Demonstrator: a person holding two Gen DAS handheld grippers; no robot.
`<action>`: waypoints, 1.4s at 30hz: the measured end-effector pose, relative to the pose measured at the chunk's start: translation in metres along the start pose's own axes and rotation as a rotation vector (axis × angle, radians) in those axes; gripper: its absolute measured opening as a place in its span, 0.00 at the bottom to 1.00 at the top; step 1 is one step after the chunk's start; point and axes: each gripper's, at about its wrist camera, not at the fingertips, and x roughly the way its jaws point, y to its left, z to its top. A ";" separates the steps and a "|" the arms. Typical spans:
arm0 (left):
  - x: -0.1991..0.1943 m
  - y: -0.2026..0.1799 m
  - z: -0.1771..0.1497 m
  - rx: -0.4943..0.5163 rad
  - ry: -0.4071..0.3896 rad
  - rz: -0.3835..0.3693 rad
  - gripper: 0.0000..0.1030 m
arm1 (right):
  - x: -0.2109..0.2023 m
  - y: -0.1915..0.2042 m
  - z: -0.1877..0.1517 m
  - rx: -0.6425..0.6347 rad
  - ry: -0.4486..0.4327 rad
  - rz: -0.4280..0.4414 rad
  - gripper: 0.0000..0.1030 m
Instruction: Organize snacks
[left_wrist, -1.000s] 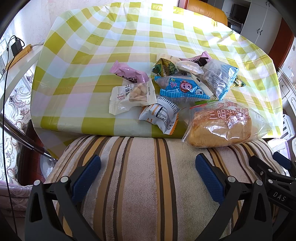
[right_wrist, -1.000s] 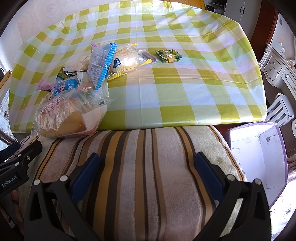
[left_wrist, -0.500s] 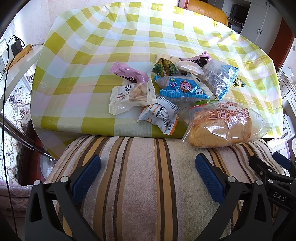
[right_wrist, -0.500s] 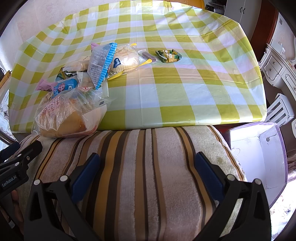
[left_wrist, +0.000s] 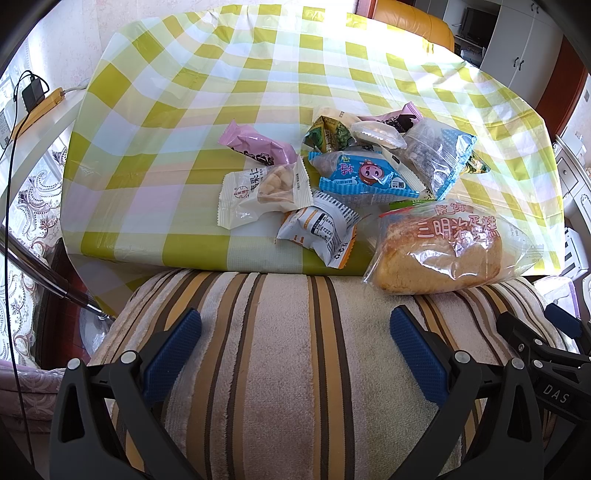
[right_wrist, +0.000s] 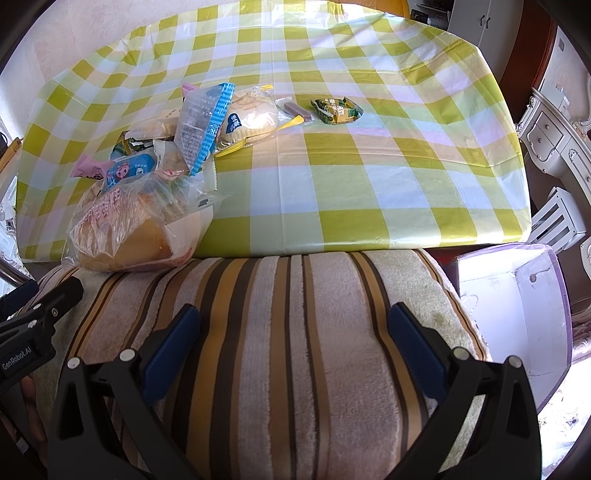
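A heap of snack packets lies on a green-checked tablecloth (left_wrist: 177, 122). Nearest me is a clear bag of sponge cake (left_wrist: 443, 247), also in the right wrist view (right_wrist: 125, 236), overhanging the table's near edge. Behind it are a blue pig-printed packet (left_wrist: 365, 173), a white nut packet (left_wrist: 262, 192), a pink packet (left_wrist: 255, 147) and a white-orange packet (left_wrist: 321, 229). A green packet (right_wrist: 336, 109) and a small purple bar (right_wrist: 295, 110) lie apart to the right. My left gripper (left_wrist: 295, 339) and right gripper (right_wrist: 293, 338) both stand open above a striped cushion (left_wrist: 295, 369), holding nothing.
The striped cushion (right_wrist: 295, 350) sits against the table's near edge. A white open box with a purple rim (right_wrist: 517, 306) stands at the lower right. A pale cabinet (right_wrist: 554, 136) is on the right. A power strip with a cable (left_wrist: 40, 99) lies at the left.
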 end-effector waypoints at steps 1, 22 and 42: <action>0.000 0.000 0.000 0.000 0.000 0.000 0.96 | 0.001 0.000 -0.001 0.001 0.003 0.001 0.99; -0.006 0.014 0.000 -0.073 -0.039 -0.083 0.96 | -0.035 0.026 0.049 -0.278 -0.071 0.290 0.99; -0.021 0.063 0.011 -0.332 -0.107 -0.203 0.79 | 0.019 0.113 0.073 -0.761 0.070 0.370 0.99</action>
